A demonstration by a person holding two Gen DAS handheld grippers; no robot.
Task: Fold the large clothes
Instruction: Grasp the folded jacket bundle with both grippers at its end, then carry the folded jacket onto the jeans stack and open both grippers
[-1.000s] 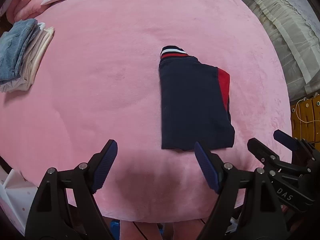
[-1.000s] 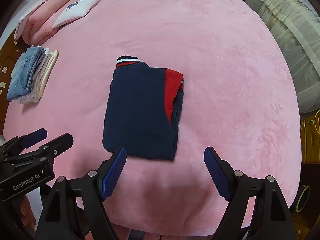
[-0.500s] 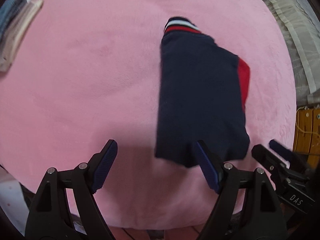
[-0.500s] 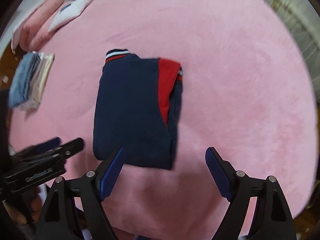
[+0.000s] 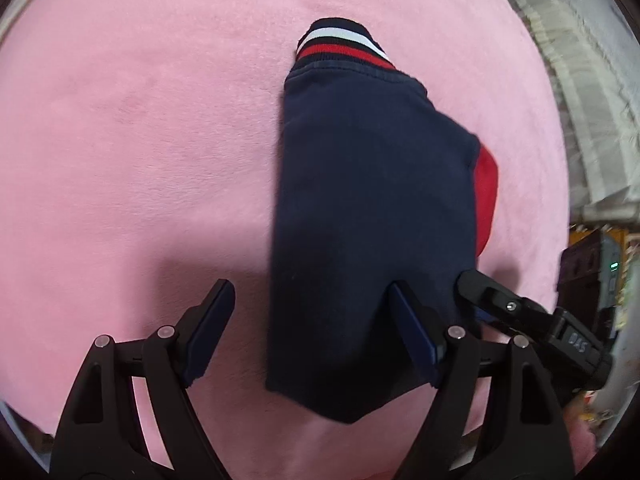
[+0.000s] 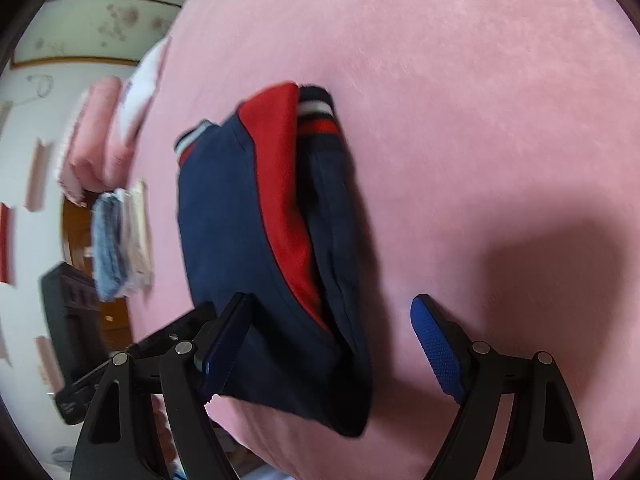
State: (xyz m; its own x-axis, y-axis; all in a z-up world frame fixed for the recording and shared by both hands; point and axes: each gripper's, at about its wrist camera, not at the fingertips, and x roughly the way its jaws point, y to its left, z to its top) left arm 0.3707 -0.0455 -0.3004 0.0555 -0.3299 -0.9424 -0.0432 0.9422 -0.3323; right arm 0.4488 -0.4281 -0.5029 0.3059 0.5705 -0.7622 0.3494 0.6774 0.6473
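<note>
Pink plush bedding (image 5: 140,128) carries a folded navy garment (image 5: 372,220). Your left tongs (image 5: 312,332) and right tongs (image 6: 332,344) hang spread wide, straddling its near corners, gripping nothing. Next, probably pinch that near edge, though blur obscures contact.

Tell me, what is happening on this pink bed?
A person is folding clothes with two hand-held tongs. A folded navy and red top lies on the pink blanket. The left tongs and right tongs are both open at its near edge, gripping nothing yet. A stack of folded clothes sits at the far side.
</note>
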